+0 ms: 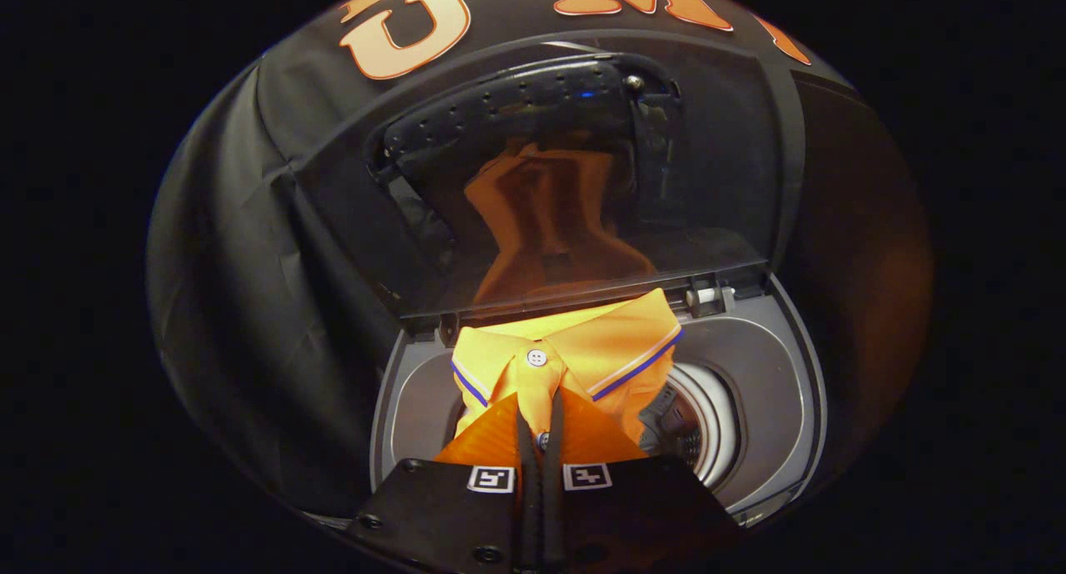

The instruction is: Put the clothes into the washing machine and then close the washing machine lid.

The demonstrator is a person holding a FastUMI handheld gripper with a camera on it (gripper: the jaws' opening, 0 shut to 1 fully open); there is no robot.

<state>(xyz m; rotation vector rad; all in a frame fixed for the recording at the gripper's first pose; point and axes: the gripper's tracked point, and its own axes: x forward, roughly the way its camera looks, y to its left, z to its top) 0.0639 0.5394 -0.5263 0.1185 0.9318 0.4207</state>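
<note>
- One orange polo shirt, with one white button showing.
- One washing machine, its one lid raised.
- One gripper, two fingers clamped on the shirt.

No words or numbers to read on washing machine or shirt. Two small square marker tags with blocky patterns sit on gripper body, one beside each finger. Patterns are not letters. Fingers pinch shirt front.
</note>
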